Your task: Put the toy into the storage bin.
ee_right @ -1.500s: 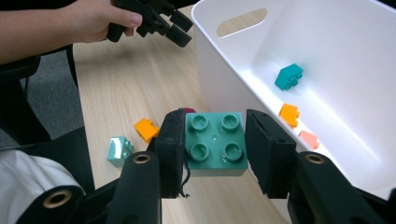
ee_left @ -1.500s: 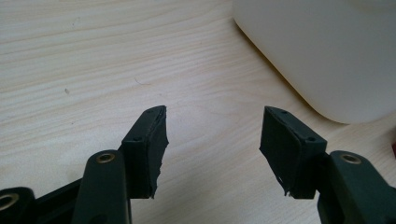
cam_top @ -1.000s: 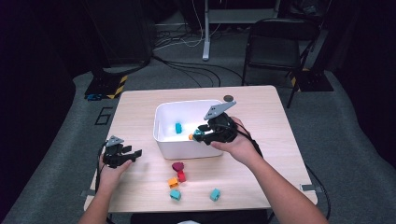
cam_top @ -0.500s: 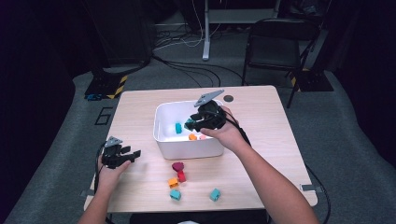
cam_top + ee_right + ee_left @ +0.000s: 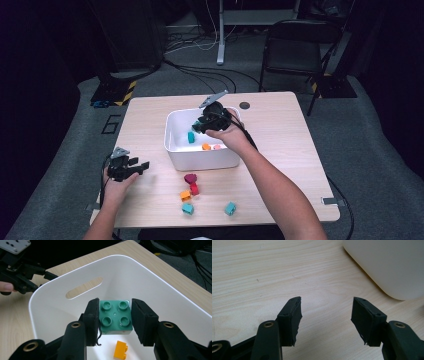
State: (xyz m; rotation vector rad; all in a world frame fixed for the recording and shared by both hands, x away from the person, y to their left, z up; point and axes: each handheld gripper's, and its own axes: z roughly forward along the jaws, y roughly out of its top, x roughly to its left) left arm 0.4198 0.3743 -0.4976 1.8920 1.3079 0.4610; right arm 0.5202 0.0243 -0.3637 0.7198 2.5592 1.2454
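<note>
Green brick [image 5: 116, 317] sits clamped between my right tongs [image 5: 114, 319], studs facing me, both pads pressing its sides, and I've got it hanging over the inside of the white bin [image 5: 155, 282]. Below it on the bin floor lies an orange brick [image 5: 120, 350], and from the high view a teal brick [image 5: 191, 136] and a pink piece [image 5: 217, 147] lie in there too. My left tongs [image 5: 325, 312] rest low over the tabletop [image 5: 262, 272] just beside the bin's corner, jaws spread wide with nothing between them. Out front of the bin, red [image 5: 191, 179], orange [image 5: 185, 195] and two teal pieces [image 5: 230, 208] wait on the wood.
</note>
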